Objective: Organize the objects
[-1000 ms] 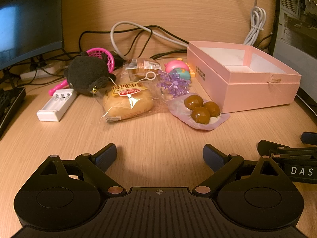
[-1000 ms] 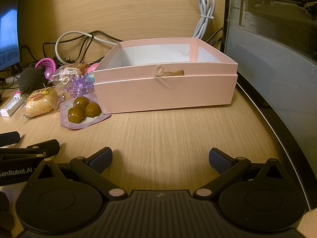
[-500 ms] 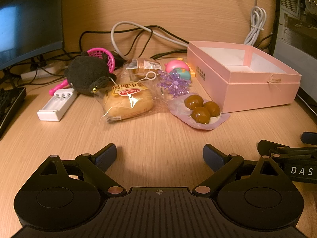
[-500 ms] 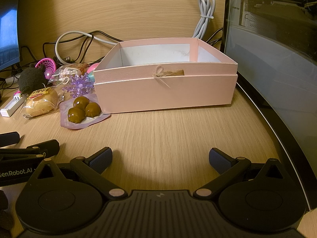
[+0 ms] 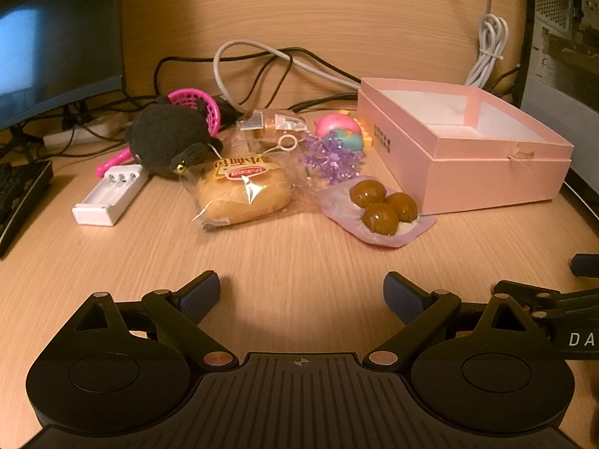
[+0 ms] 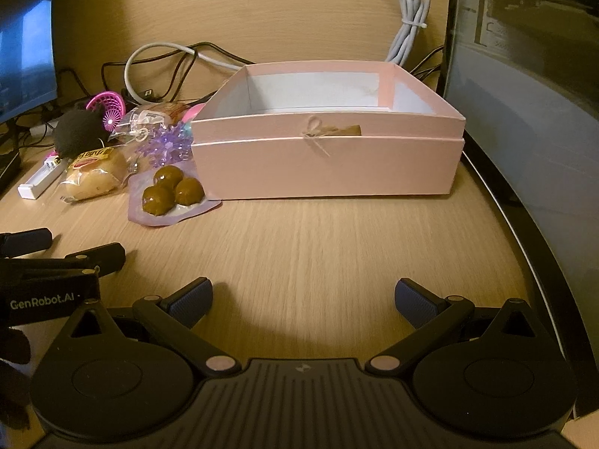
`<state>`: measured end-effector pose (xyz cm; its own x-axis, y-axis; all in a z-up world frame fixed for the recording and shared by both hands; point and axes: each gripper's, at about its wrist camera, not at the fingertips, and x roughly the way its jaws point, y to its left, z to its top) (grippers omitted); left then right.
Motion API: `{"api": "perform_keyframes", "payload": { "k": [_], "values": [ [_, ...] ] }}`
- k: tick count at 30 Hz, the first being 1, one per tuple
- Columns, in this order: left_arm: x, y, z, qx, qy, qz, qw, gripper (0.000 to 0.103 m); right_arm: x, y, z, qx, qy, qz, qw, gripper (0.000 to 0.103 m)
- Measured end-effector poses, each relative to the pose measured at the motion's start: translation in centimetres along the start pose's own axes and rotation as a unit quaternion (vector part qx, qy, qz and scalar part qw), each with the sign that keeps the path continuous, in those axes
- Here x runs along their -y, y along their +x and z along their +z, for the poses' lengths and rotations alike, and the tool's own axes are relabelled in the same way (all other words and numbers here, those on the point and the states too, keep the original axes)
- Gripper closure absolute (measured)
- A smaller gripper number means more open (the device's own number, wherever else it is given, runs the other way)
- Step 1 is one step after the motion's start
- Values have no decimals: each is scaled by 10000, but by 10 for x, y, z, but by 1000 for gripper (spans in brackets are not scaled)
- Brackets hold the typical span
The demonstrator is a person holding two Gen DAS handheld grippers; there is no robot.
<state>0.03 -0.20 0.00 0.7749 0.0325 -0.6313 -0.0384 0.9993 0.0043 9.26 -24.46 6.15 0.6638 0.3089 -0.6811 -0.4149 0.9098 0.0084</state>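
1. My left claw sits low over the desk, fingers spread wide, nothing btwn them.
2. My right claw is likewise wide open w/ nothing held, over bare desk; its tip shows at the right edge of the left view.
3. Pink box is straight ahead of the right claw, well apart, lid off, inside looks white and bare. A small twine bow hangs on its near wall.
4. Ahead of the left claw, well apart: bagged bun, slightly left of centre.
5. Right of the bun: pouch w/ three brown balls, lying just beside the box's near-left corner; can't tell if touching.
6. Behind the pouch: purple snowflake ornament, then a pink/teal toy near the box's left wall.
7. Behind the bun: a clear snack packet w/ a barcode.
8. Left of the bun: black plush, resting against a pink mesh scoop.
9. Farther left: white battery charger, lying flat, apart from the plush.
10. Cables run along the back; monitor at left; PC case at right.
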Motion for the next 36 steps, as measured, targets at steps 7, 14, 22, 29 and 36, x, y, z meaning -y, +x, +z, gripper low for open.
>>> {"api": "perform_keyframes", "payload": {
  "k": [7,14,22,29,36],
  "values": [
    [-18,-9,7,-23,-132,-213,9997,10,-3,0,2,-141,80,-112,9998,0],
    [-119,-14,51,193,-620,736,9952,11,-2,2,7,-369,-26,-17,9993,0],
    [-175,47,77,-476,-675,681,9943,11,-28,-20,10,-552,-280,300,9976,0],
    [-177,68,80,-609,-409,226,9970,50,-71,-47,25,139,-498,-43,9987,0],
    [-208,-4,50,-681,-1183,-417,9898,51,-139,-27,88,350,-1095,670,9911,0]
  ]
}}
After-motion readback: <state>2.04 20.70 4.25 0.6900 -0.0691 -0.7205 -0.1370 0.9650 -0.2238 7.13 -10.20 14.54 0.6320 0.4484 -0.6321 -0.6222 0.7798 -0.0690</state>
